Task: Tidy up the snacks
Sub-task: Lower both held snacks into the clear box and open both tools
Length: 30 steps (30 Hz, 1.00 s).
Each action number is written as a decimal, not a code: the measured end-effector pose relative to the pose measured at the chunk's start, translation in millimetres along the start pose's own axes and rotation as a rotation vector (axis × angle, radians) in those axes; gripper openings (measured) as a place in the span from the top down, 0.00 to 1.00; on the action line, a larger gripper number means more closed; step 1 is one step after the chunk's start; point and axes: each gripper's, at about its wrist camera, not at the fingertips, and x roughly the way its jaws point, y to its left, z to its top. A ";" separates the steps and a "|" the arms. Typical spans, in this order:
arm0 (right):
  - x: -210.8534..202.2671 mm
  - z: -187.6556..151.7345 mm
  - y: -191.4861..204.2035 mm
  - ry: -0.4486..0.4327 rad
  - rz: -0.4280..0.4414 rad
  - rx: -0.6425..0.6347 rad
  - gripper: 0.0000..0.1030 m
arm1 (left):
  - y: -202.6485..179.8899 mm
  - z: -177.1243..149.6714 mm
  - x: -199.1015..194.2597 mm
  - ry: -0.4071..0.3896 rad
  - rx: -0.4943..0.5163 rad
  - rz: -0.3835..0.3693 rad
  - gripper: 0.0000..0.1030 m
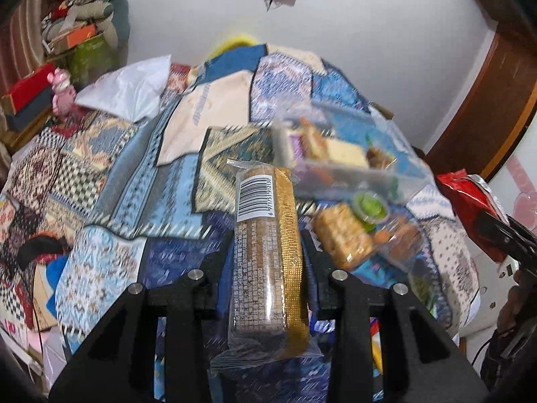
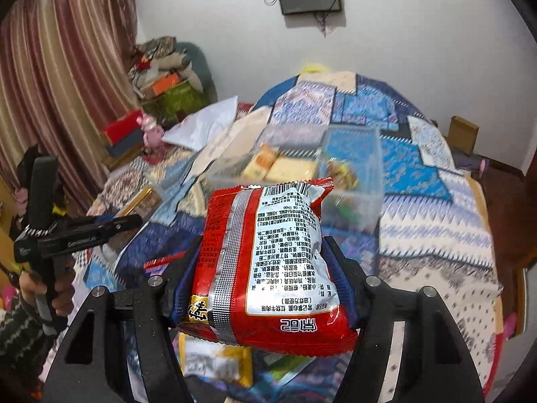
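Note:
My left gripper (image 1: 266,252) is shut on a long brown-and-gold biscuit pack (image 1: 266,252) and holds it above the patchwork bed. My right gripper (image 2: 265,255) is shut on a red noodle packet (image 2: 268,262), also seen at the right edge of the left wrist view (image 1: 470,198). A clear plastic box (image 2: 349,161) with several snacks inside lies on the bed ahead of both grippers; it also shows in the left wrist view (image 1: 342,158). A cracker pack (image 1: 345,238) and a green jelly cup (image 1: 371,206) lie loose just right of the left gripper.
The patchwork quilt (image 1: 134,181) covers the bed. A white plastic bag (image 1: 131,90) lies at its far left. Boxes and a pink toy (image 1: 62,92) stand beside the bed on the left. A yellow snack bag (image 2: 218,362) lies below the right gripper.

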 end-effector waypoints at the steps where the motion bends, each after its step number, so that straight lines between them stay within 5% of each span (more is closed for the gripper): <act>1: -0.1 3.8 -3.7 -0.009 -0.005 0.008 0.37 | -4.0 3.4 1.0 -0.006 0.005 -0.001 0.66; 14: 16.7 44.8 -49.1 -0.067 -0.078 0.081 0.37 | -53.8 57.7 40.2 -0.035 0.082 -0.070 0.66; 30: 95.4 77.3 -56.9 0.006 -0.045 0.087 0.37 | -59.4 103.9 118.8 0.000 0.063 -0.054 0.66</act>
